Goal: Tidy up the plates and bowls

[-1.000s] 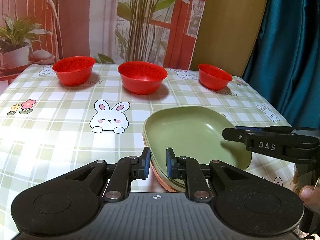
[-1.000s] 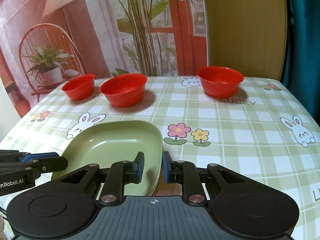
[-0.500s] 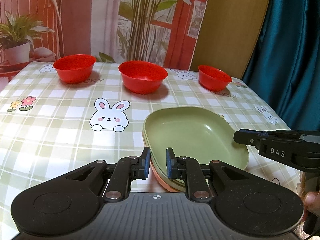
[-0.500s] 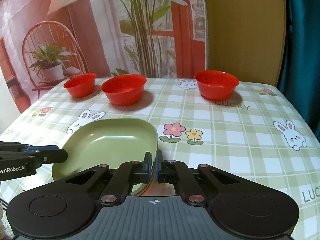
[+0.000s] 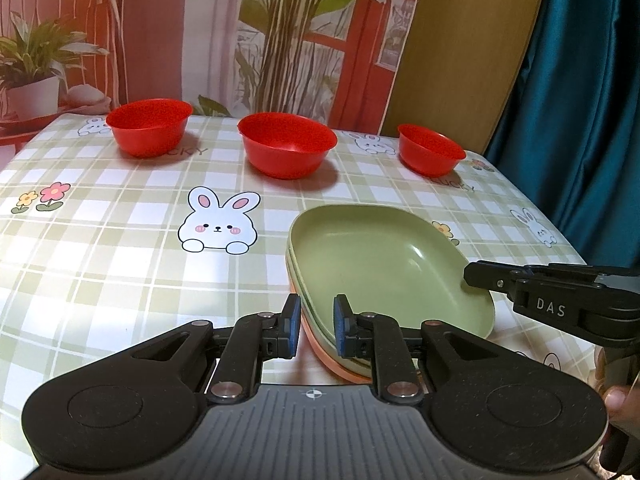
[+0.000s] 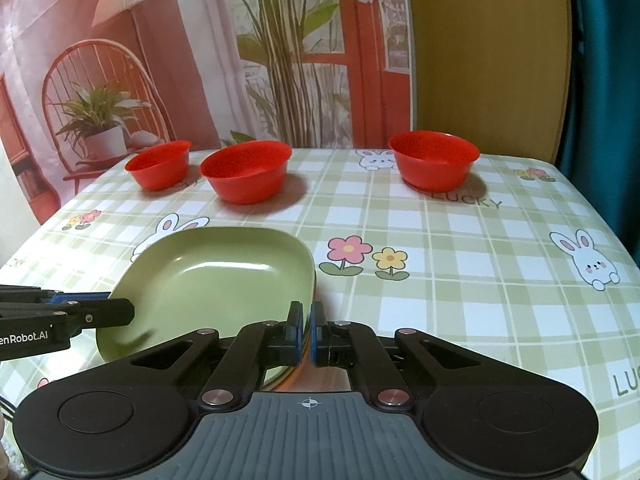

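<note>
- Left wrist view: the left tool (image 5: 314, 330) points forward and down over the near edge of the desk (image 5: 100, 248). Its two fingers straddle the near-left rim of the plate stack (image 5: 384, 264), one finger outside the rim and one inside the top green plate.
- The fingers stand narrowly apart; whether the pads press on the rim cannot be told from this view.
- The stack consists of green plates with an orange plate (image 5: 340, 372) at the bottom, and it rests on the desk near the front, right of centre.
- Three red bowls stand apart in a row at the far side of the desk: left bowl (image 5: 149, 126), middle bowl (image 5: 287, 144), right bowl (image 5: 431, 154).
- The right tool (image 5: 480, 276) enters from the right with its tip at the right rim of the stack. A fingertip of the person (image 5: 620, 404) shows at the lower right edge.
- Compared with one second ago, the left tool has the same pose and the same finger spacing.
- Right wrist view: the right tool (image 6: 306, 330) points forward and down at the right rim of the plate stack (image 6: 216, 276). Its fingers are clenched on that rim.
- The left tool (image 6: 116, 310) reaches in from the left, at the left rim of the stack.
- Compared with one second ago, the right tool fingers, then visibly apart, have closed onto the rim; the stack and the bowls have not moved.
</note>
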A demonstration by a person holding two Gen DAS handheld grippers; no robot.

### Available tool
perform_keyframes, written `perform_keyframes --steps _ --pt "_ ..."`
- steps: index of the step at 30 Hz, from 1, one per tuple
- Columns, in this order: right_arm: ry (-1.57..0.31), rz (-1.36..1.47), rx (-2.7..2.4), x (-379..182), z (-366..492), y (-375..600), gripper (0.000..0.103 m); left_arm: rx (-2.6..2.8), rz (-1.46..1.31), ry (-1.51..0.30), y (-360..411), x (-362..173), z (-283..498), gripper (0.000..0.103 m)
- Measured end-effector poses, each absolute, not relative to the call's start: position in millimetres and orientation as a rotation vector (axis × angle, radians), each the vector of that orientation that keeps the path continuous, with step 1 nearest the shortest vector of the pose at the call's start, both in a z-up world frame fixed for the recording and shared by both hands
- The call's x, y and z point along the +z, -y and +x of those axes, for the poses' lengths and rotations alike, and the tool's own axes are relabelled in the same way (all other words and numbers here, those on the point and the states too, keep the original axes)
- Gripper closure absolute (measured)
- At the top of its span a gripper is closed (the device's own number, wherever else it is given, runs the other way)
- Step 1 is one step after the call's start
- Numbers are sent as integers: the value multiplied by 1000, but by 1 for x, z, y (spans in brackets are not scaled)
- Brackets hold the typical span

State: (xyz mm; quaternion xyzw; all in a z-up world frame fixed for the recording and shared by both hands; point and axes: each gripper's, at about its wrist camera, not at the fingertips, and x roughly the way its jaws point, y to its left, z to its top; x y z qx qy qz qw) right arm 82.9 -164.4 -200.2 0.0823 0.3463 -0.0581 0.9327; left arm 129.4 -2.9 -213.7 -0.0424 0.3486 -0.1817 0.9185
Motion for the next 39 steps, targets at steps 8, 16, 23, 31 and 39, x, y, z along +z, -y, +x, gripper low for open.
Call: perform_keyframes --steps 8,16,23,31,39 --pt "-702 184 -116 -200 82 165 96 -368 -91 -713 3 -213 128 84" --pt "-651 206 -113 -183 81 167 90 -366 -133 -654 -9 -190 131 84" --pt "-610 219 -108 -154 96 169 88 -331 -135 -552 -43 -144 145 84" --pt "-589 244 -37 -116 132 163 86 -256 -185 -461 -111 -96 174 84" --pt "-537 212 55 -67 184 137 86 -175 -105 -410 -166 -55 195 83"
